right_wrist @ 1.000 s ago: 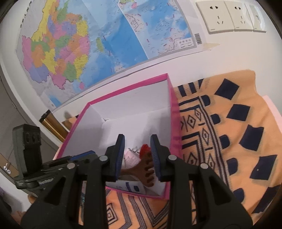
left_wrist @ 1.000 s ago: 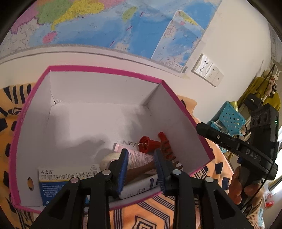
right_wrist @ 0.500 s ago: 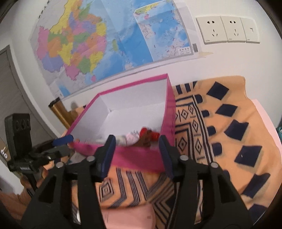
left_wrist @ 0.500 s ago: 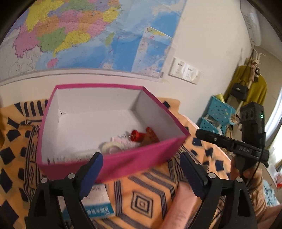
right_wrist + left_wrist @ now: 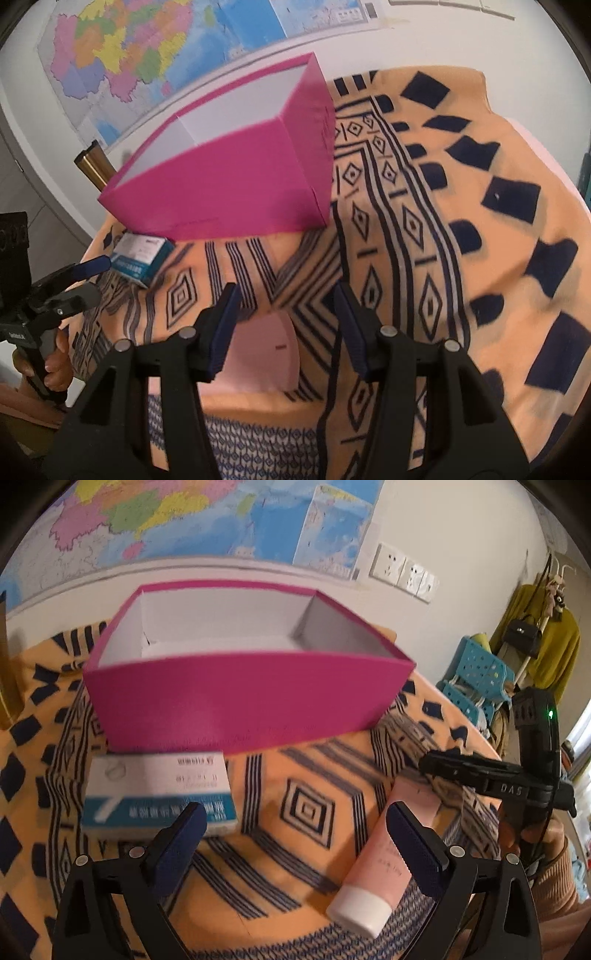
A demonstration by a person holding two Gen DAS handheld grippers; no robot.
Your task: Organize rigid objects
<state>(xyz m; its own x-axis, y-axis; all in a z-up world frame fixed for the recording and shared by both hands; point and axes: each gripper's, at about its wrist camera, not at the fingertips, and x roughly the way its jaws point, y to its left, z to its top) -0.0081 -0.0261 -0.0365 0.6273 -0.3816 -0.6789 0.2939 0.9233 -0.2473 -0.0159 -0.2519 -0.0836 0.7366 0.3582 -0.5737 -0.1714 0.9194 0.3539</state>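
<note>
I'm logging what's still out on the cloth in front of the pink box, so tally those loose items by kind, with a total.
Medicine carton: 1
Pink tube: 1
Total: 2

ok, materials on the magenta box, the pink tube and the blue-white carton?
Magenta box: looks like paperboard, matte magenta outside, plain white inside, with crisp folded edges.
Pink tube: likely soft plastic with a satin sheen, flat crimped end and a white plastic cap.
Blue-white carton: thin printed card, slightly glossy, with sharp box edges; probably a medicine pack.
</note>
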